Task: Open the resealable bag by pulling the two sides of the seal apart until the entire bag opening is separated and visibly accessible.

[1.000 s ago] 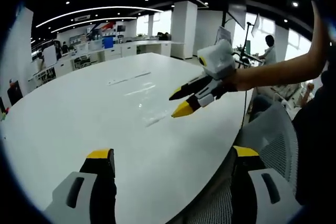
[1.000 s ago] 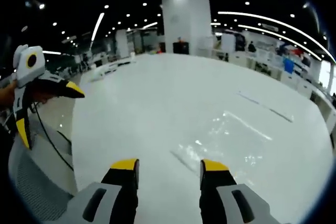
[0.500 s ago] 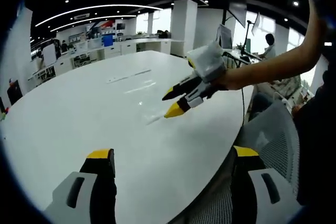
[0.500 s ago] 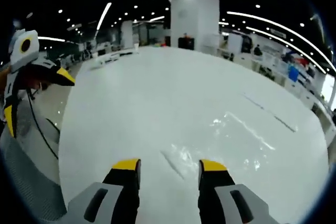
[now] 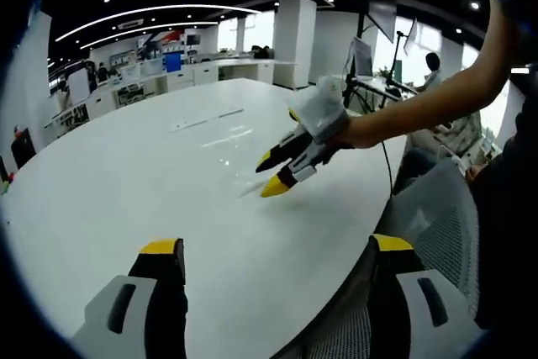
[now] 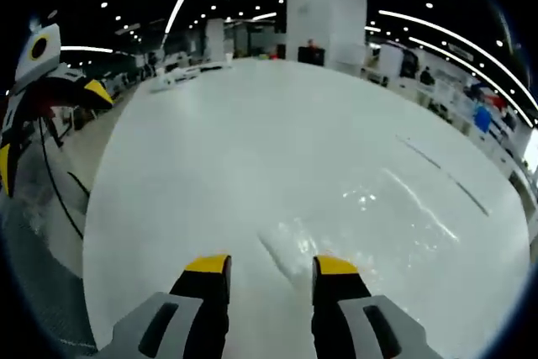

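The clear bag (image 6: pixel 336 233) lies flat on the white table (image 6: pixel 252 149), its near edge at twelve o'clock between the right gripper (image 6: pixel 271 265) tips, which gape empty. The left gripper (image 5: pixel 273 245) hangs wide, holding nothing. Judging by this, the seal looks untouched; all pulling remains.

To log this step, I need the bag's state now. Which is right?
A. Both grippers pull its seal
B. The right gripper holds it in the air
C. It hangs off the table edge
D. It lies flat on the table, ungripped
D: the bag lies flat on the table, just ahead of the open right gripper.
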